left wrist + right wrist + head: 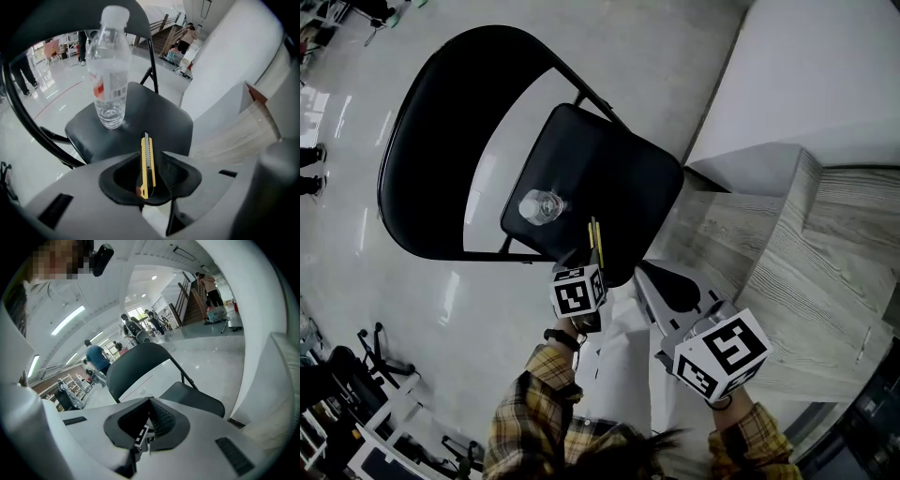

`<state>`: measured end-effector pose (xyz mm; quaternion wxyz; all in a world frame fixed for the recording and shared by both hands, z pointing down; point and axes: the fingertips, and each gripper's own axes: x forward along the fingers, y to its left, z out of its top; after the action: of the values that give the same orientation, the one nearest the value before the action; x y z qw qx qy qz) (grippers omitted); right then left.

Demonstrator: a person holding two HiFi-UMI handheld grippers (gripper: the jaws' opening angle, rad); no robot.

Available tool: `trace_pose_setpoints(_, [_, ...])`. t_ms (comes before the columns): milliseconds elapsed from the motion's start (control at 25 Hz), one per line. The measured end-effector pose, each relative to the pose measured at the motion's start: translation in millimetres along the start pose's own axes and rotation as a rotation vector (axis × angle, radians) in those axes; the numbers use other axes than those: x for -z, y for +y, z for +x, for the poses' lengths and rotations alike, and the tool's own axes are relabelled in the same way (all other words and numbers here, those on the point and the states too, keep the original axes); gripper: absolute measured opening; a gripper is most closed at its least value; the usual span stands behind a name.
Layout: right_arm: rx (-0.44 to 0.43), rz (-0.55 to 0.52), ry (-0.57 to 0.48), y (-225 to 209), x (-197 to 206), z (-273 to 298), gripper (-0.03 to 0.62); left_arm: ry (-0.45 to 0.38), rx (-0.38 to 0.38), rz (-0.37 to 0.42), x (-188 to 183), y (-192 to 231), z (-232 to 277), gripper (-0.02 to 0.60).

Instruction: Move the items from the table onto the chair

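Black folding chair (619, 169) fills the head view. A clear plastic bottle (542, 206) stands upright on its seat, left of centre. The left tool (592, 265) points steeply down over the front edge of the seat with a yellow utility knife (594, 239) sticking out of its tip. The right tool (654, 281) hangs beside it, between the seat and the wood-grain bench (806, 281). Marker squares on both cubes, no writing.

Left gripper view: jaws pinching the knife edge-on, its length running along them, far end aimed at the seat just in front of the bottle. Can't tell if the tip touches the seat. Bottle has a white cap and a red-and-white label with a barcode; the print is too blurred to read. No brand readable on the knife.

Right gripper view: jaws pressed together, nothing between them. Chair back and seat ahead, people far off in the hall.

Step, as I judge it: placing the knife, with the bottle already delivered. The next move calls for lowering it flat onto bare seat, clear of the bottle so it isn't knocked over, then spreading the jaws and backing off. The right tool is free to fetch whatever is left on the bench; no view shows me what that is.
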<state>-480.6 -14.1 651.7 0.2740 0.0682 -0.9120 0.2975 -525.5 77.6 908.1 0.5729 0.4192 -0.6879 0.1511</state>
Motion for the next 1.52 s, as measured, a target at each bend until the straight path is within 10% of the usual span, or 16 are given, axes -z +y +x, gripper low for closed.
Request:
trace_pose_setpoints(640, [-0.022, -0.104, -0.170, 83, -65, -120, 0.017, -0.326, 0.056, 0.130, -60, -88, -202, 0.014])
trace_pose_setpoints(1120, [0.123, -0.194, -0.316, 55, -51, -342, 0.017, -0.520, 0.189, 0.379, -50, -291, -342, 0.005])
trace_pose_setpoints(1520, [0.324, -0.189, -0.431, -13, 4, -553, 0.017, -0.578, 0.388, 0.584, 30, -514, -401, 0.005])
